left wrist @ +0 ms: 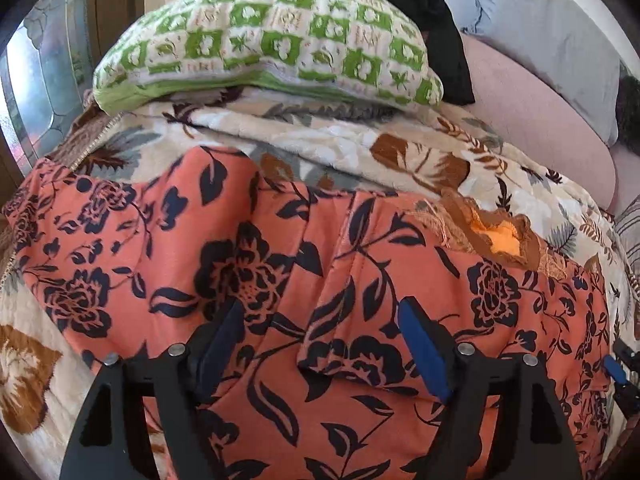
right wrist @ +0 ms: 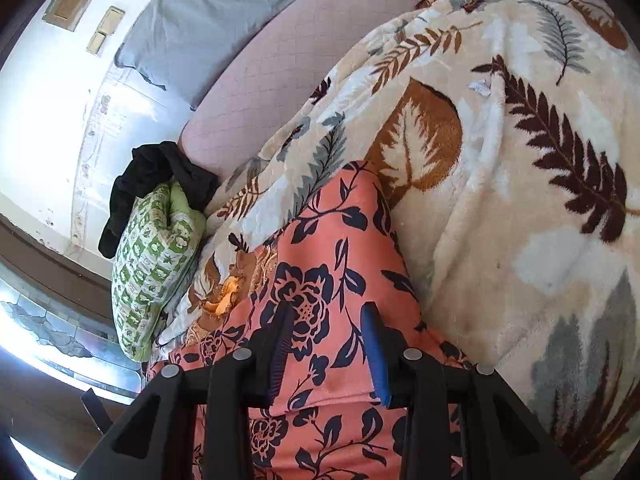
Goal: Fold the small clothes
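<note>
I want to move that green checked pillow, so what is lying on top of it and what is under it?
A black garment is draped over the green checked pillow. The pillow rests on the leaf-print blanket; whatever lies beneath the blanket is covered.

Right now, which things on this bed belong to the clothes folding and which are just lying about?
For the job:
coral floral garment
left gripper
right gripper

Lying about:
green checked pillow
black garment
leaf-print blanket
orange-brown cloth
grey pillow
</note>
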`<state>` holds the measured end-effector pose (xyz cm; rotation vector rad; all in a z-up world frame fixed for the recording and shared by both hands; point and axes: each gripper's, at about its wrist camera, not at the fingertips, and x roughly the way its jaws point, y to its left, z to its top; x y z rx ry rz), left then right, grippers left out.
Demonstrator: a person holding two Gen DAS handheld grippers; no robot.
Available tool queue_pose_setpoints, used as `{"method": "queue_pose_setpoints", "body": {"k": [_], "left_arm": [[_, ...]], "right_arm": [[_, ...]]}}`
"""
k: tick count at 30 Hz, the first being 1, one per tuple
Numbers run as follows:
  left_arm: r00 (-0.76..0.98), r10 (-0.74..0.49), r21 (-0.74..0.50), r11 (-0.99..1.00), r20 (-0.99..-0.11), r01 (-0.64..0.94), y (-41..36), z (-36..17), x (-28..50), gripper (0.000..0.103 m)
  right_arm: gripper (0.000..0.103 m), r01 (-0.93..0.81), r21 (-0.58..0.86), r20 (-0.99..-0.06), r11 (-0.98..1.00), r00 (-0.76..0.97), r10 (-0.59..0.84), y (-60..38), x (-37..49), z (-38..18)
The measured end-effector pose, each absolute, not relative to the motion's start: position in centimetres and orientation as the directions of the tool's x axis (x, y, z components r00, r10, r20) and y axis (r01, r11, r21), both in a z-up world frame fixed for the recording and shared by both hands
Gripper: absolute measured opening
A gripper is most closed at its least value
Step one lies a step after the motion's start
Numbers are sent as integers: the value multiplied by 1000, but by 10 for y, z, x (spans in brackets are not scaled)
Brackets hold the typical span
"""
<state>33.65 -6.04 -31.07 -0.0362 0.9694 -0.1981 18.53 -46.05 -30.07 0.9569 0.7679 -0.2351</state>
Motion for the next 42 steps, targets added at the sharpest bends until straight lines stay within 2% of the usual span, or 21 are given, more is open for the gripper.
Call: {"method": "queue_pose_setpoints", "body": {"k": [2, 4, 5, 7, 10, 14, 15, 16, 18, 20, 21, 22, 23, 24, 26, 31, 35, 38, 41, 42], "left_arm": [[533, -186, -114, 980, -825, 165, -63, -317, 336, 64], [539, -183, -104, 979, -822, 174, -64, -315, 335, 15], [540, -193, -116, 978, -819, 174, -63, -313, 334, 14], [545, -218, -147, 974, -809, 172, -58, -311, 332, 5], [553, -282, -210, 959, -784, 191, -53, -302, 327, 4], [584, -207, -138, 977, -785, 162, -55, -298, 326, 8], [578, -195, -127, 979, -793, 157, -56, -299, 327, 18], [569, -183, -117, 982, -802, 151, -56, -302, 328, 49], [552, -168, -108, 984, -816, 140, -59, -307, 329, 88], [557, -184, -108, 980, -810, 167, -63, -309, 327, 86], [558, -202, -112, 975, -805, 191, -65, -310, 326, 58], [553, -219, -118, 970, -804, 212, -68, -310, 325, 8], [544, -214, -109, 970, -811, 219, -71, -311, 325, 2], [557, -202, -91, 971, -806, 220, -72, -311, 324, 5], [562, -190, -78, 973, -805, 217, -72, -310, 323, 4], [609, -287, -206, 958, -740, 201, -52, -275, 311, 4], [610, -291, -218, 957, -737, 193, -36, -262, 294, 4], [575, -242, -180, 970, -781, 163, -24, -273, 287, 6], [576, -50, 4, 996, -816, 93, -15, -285, 288, 7], [590, -51, -6, 997, -806, 77, -6, -281, 288, 8]], "right_arm": [[32, 526, 629, -717, 573, 678, 165, -456, 192, -314], [32, 523, 627, -713, 578, 683, 156, -456, 190, -308], [32, 517, 626, -714, 584, 681, 162, -454, 191, -306], [32, 514, 629, -717, 583, 673, 180, -451, 192, -307], [32, 513, 618, -723, 595, 669, 174, -449, 190, -307], [32, 512, 631, -715, 583, 676, 179, -447, 190, -310], [32, 511, 633, -713, 581, 678, 181, -447, 190, -311], [32, 511, 633, -713, 581, 678, 181, -447, 190, -311], [32, 512, 629, -715, 585, 676, 178, -447, 191, -311], [32, 513, 619, -721, 594, 672, 171, -446, 191, -312], [32, 513, 612, -725, 602, 668, 167, -445, 192, -311], [32, 512, 602, -730, 613, 664, 161, -444, 193, -310], [32, 511, 591, -735, 624, 660, 155, -442, 194, -310], [32, 511, 581, -739, 634, 657, 149, -441, 195, -309], [32, 510, 570, -743, 644, 654, 139, -439, 195, -308], [32, 513, 573, -740, 639, 659, 135, -440, 194, -307], [33, 504, 517, -741, 692, 668, 67, -427, 192, -297], [34, 458, 478, -712, 750, 702, 25, -413, 191, -283], [34, 398, 453, -692, 798, 721, 34, -399, 195, -277], [34, 395, 437, -716, 808, 696, 48, -396, 200, -281]]}}
